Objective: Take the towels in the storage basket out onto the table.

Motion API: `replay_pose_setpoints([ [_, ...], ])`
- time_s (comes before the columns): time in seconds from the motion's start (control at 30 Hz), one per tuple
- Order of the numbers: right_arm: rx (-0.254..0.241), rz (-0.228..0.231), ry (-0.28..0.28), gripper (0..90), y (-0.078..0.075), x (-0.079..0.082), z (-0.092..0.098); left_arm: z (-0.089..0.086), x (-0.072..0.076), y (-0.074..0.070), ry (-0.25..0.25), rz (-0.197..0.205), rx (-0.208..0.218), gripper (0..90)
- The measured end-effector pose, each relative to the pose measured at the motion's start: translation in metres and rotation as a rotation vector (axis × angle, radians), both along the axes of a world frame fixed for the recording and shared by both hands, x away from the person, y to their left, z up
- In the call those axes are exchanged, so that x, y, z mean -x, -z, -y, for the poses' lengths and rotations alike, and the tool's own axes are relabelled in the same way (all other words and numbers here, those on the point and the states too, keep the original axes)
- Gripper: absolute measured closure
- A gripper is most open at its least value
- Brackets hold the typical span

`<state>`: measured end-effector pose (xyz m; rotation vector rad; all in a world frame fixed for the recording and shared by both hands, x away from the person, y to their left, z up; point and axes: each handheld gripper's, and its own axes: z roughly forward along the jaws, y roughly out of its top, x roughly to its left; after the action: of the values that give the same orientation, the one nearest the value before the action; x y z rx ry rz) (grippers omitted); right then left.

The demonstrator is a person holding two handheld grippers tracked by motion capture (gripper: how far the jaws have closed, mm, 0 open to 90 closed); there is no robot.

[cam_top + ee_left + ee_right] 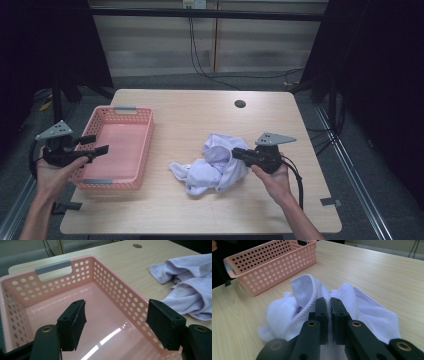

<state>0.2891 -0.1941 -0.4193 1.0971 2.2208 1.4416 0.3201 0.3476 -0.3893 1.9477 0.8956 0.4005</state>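
My right claw [328,302] looks pinched shut on the towel [304,290], left claw [117,322] gaping over the basket [53,266]; next I lift the towel left into it

No text, label, brand, number or sign can be read in any of the pictures.
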Motion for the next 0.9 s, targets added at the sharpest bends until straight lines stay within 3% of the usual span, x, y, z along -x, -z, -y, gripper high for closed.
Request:
replay_pose_setpoints([
  [0.13,0.004,0.019,0.031,85.7,-0.003,0.005,0.013,0.007,0.023,0.002,0.018,0.022,-0.024,32.7],
  [0.27,0.002,0.024,0.09,85.7,-0.007,0.006,0.028,0.005,0.034,0.009,-0.008,0.007,0.001,30.9],
  [0.4,0.045,-0.039,0.129,83.5,0.014,0.002,0.038,0.022,0.049,0.019,0.042,-0.013,-0.016,32.6],
  [0.43,0.044,-0.072,0.119,78.8,0.026,0.0,0.041,0.029,0.055,0.024,0.055,-0.027,0.005,31.4],
  [0.47,0.044,-0.072,0.119,78.8,0.026,0.0,0.041,0.029,0.055,0.024,0.055,-0.027,0.005,32.2],
  [0.5,0.035,-0.068,0.121,69.4,0.029,0.001,0.043,0.036,0.062,0.026,0.064,-0.028,-0.05,33.2],
  [0.53,0.024,-0.067,0.106,62.6,0.026,0.001,0.043,0.038,0.065,0.027,0.063,-0.021,-0.048,32.8],
  [0.57,0.024,-0.067,0.106,62.6,0.026,0.001,0.043,0.038,0.065,0.027,0.063,-0.021,-0.048,33.0],
  [0.63,-0.002,-0.04,0.057,49.6,0.016,0.002,0.038,0.04,0.07,0.028,0.064,-0.027,-0.012,33.0],
  [0.7,-0.021,-0.024,0.048,44.6,0.011,0.001,0.031,0.046,0.073,0.031,0.056,-0.025,-0.018,32.9],
  [0.83,-0.034,-0.008,0.013,38.5,0.009,-0.002,0.017,0.066,0.075,0.04,0.103,-0.057,0.02,32.9],
  [0.87,-0.026,-0.016,0.005,37.6,0.011,-0.004,0.012,0.072,0.074,0.042,0.112,-0.064,0.013,32.9],
  [0.9,0.027,-0.028,0.007,36.6,0.017,-0.01,0.002,0.084,0.07,0.047,0.122,-0.066,0.006,32.9],
])
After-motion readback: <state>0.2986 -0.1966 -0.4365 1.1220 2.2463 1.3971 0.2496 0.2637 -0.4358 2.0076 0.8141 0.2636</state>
